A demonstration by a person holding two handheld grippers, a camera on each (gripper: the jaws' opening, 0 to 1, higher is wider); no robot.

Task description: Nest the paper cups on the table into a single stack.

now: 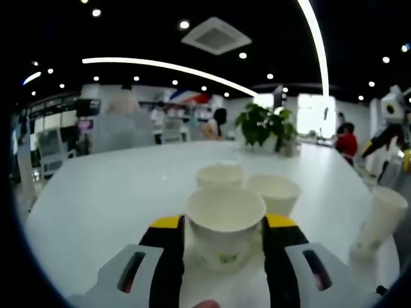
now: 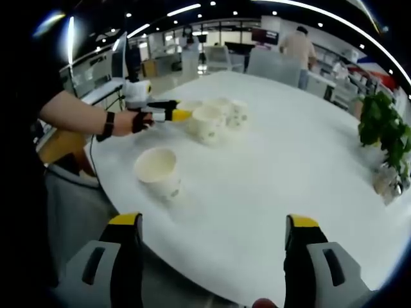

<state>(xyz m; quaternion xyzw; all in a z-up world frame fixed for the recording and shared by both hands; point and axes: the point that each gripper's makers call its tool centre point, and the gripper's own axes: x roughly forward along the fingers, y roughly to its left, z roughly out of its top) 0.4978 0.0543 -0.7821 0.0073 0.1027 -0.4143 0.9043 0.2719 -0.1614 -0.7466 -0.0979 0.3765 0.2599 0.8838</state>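
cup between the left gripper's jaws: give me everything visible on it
The paper cup is off-white, with a rolled rim, an empty pale inside and a small green print low on its wall. It stands upright, mouth up, on the white table, between the yellow-tipped jaws of the left gripper, which flank it closely; firm contact cannot be told. Two more cups stand just behind it. In the right gripper view it is the front cup of that cluster.
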